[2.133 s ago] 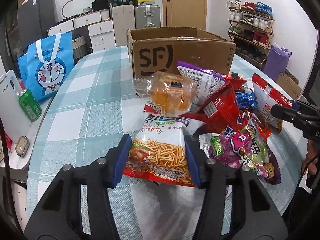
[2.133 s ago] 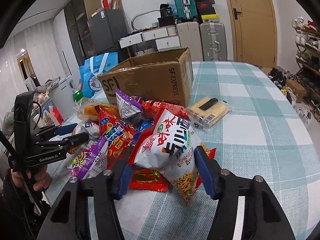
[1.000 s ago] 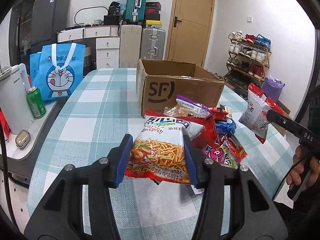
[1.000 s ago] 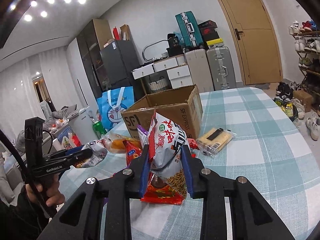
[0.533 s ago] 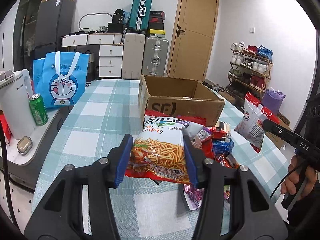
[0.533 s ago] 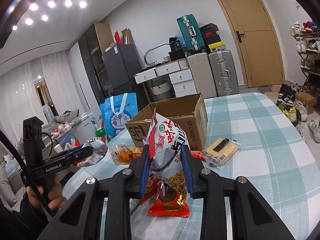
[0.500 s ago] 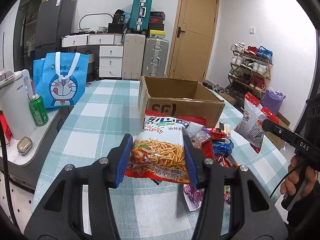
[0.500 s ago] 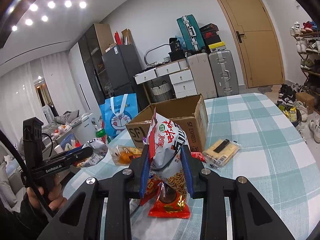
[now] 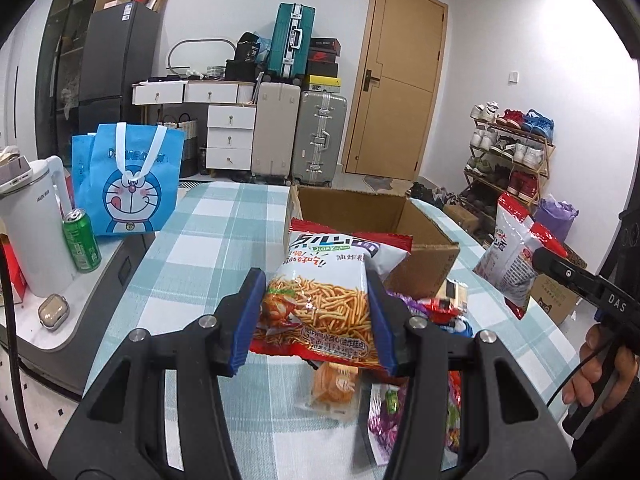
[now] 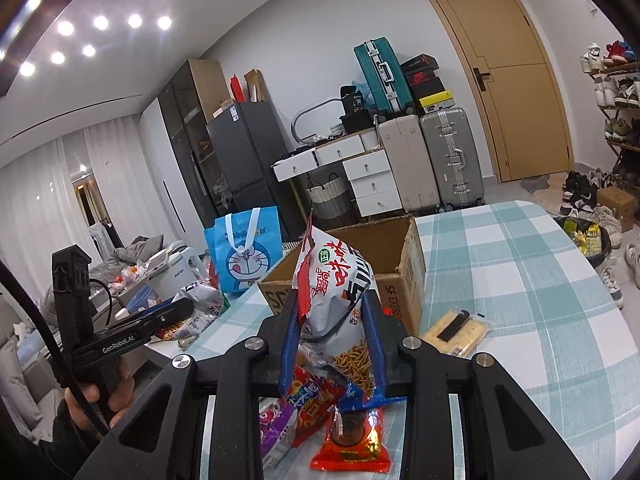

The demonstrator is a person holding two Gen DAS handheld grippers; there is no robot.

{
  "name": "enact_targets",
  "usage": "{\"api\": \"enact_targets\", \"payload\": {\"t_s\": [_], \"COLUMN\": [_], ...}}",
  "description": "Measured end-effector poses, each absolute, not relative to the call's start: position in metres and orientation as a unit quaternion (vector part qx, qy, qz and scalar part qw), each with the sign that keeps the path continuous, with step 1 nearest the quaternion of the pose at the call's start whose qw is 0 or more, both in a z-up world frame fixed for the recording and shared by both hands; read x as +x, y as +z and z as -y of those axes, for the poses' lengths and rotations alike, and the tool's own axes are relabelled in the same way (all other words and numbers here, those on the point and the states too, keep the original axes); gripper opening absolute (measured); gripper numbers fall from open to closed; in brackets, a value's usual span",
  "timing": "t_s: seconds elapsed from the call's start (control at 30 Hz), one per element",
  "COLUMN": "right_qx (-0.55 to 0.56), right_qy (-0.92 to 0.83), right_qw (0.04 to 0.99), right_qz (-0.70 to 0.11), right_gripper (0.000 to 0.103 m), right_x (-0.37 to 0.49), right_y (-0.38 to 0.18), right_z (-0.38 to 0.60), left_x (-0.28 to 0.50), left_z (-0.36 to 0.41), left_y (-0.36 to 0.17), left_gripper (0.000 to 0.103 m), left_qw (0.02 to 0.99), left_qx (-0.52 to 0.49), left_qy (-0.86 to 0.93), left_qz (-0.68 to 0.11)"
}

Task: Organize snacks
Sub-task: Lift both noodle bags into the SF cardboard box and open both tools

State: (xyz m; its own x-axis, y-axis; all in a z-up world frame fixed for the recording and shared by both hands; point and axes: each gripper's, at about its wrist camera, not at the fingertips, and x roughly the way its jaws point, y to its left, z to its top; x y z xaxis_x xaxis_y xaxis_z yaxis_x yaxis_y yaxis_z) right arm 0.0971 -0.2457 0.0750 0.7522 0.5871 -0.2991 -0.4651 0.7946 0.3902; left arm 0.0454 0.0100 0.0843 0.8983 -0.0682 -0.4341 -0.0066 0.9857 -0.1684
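Left gripper (image 9: pixel 314 322): you are clamping its 2 blue-padded fingers (image 9: pixel 246 320) on the sides of a white and red crinkly bag of fried noodle sticks (image 9: pixel 320 296), holding it clear of the table.
Right gripper (image 10: pixel 332 350): you are pinching a second white and red snack bag (image 10: pixel 334 292) narrowly, lifted upright in front of the box.
Open brown cardboard box (image 9: pixel 400 220): it is sitting on the teal and white checked tablecloth (image 9: pixel 208 232), just behind both lifted bags.
Loose snack pile (image 10: pixel 320 416): red, purple and orange packets are lying on the cloth below your grippers.
Clear-wrapped pale biscuit pack (image 10: pixel 456 332): it is lying flat beside the box.
Blue cartoon-cat tote bag (image 9: pixel 130 184): it is standing beside the table, next to a green drink can (image 9: pixel 82 246).
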Motion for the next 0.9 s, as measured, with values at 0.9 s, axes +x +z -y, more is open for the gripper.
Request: {"api": "enact_targets", "payload": {"t_s": [0.9], "right_qx": [0.177], "right_qy": [0.292], "right_qw": [0.916], "right_qz": [-0.213], "right_gripper": [0.030], "right_x": [0.163], "right_y": [0.103], "right_z": [0.216], "left_x": [0.162], "left_z": [0.028], "left_y": [0.103], "left_gripper": [0.047], "left_qw": [0.971], "left_qx": [-0.053], "left_qy": [0.010], "left_qz": [-0.231]}}
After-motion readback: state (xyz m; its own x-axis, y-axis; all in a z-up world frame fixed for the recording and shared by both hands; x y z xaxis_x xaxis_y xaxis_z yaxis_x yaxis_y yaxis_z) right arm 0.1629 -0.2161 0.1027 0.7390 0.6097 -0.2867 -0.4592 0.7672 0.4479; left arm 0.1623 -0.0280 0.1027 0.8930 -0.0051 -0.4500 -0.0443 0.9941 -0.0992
